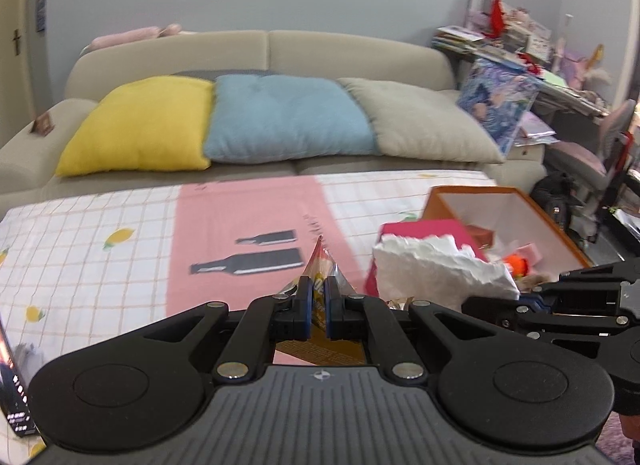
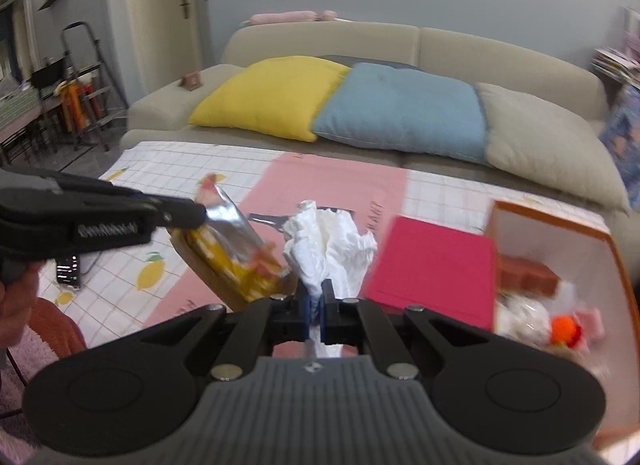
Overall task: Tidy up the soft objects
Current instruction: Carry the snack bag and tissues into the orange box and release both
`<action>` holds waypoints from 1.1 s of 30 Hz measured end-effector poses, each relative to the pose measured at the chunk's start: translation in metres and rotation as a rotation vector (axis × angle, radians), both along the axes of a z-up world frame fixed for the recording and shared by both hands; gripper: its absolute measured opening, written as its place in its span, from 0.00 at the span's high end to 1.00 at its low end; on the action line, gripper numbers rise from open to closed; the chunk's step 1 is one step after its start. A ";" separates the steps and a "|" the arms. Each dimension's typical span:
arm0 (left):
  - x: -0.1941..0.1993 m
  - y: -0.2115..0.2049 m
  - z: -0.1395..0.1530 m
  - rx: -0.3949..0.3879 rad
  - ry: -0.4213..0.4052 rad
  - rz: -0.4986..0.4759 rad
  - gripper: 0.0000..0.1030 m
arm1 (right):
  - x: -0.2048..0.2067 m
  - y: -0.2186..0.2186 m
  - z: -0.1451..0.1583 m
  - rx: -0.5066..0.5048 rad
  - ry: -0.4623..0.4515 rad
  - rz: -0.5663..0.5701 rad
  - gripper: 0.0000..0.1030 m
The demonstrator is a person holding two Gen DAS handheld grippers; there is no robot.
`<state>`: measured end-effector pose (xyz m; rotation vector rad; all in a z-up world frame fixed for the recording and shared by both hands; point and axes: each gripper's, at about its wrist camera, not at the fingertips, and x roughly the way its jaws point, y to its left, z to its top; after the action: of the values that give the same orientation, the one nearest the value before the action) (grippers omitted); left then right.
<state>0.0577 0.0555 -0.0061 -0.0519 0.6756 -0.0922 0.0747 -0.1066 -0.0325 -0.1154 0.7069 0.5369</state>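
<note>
My left gripper (image 1: 319,285) is shut on a yellow and silver foil snack packet (image 1: 317,259), held above the table; from the right wrist view the same gripper (image 2: 202,211) pinches the packet (image 2: 236,253) by its upper edge and the packet hangs tilted. My right gripper (image 2: 317,293) is shut on a crumpled white tissue (image 2: 330,241), which fans out above the fingers. In the left wrist view the tissue (image 1: 436,269) sits to the right of the packet, with the right gripper (image 1: 526,299) behind it. Both are lifted off the tablecloth.
An open orange box (image 2: 556,225) at the right holds an orange ball (image 2: 564,327) and small items; a pink box (image 2: 432,265) leans beside it. The checked lemon tablecloth (image 1: 100,241) covers the table. A sofa (image 1: 360,49) with yellow, blue and beige cushions lies beyond. A dark device (image 2: 68,271) lies at the left.
</note>
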 end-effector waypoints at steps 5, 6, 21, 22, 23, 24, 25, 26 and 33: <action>0.004 -0.023 0.008 -0.006 -0.016 -0.065 0.94 | -0.007 -0.034 0.006 0.000 0.000 -0.083 0.99; 0.006 -0.028 0.009 -0.009 -0.017 -0.079 0.94 | -0.008 -0.039 0.008 -0.006 -0.005 -0.095 0.99; 0.037 -0.102 0.038 0.001 -0.102 -0.310 0.95 | 0.010 -0.113 0.029 -0.052 0.070 -0.305 0.99; 0.040 -0.107 0.040 0.001 -0.107 -0.326 0.95 | 0.012 -0.117 0.030 -0.056 0.072 -0.314 0.99; 0.043 -0.111 0.042 0.000 -0.110 -0.340 0.95 | 0.014 -0.121 0.032 -0.061 0.072 -0.324 0.99; 0.046 -0.116 0.043 -0.002 -0.113 -0.353 0.95 | 0.016 -0.124 0.033 -0.069 0.069 -0.332 0.99; 0.051 -0.121 0.043 -0.005 -0.113 -0.364 0.95 | 0.018 -0.126 0.034 -0.080 0.063 -0.341 0.99; 0.054 -0.125 0.044 -0.008 -0.114 -0.373 0.95 | 0.020 -0.129 0.035 -0.093 0.058 -0.348 0.99; 0.082 -0.161 0.041 0.008 -0.121 -0.440 0.95 | 0.040 -0.152 0.032 -0.120 0.045 -0.387 0.99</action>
<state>0.1400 -0.1055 0.0353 0.1102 0.5573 -0.5114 0.1149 -0.2585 -0.0006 -0.0761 0.7823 0.1268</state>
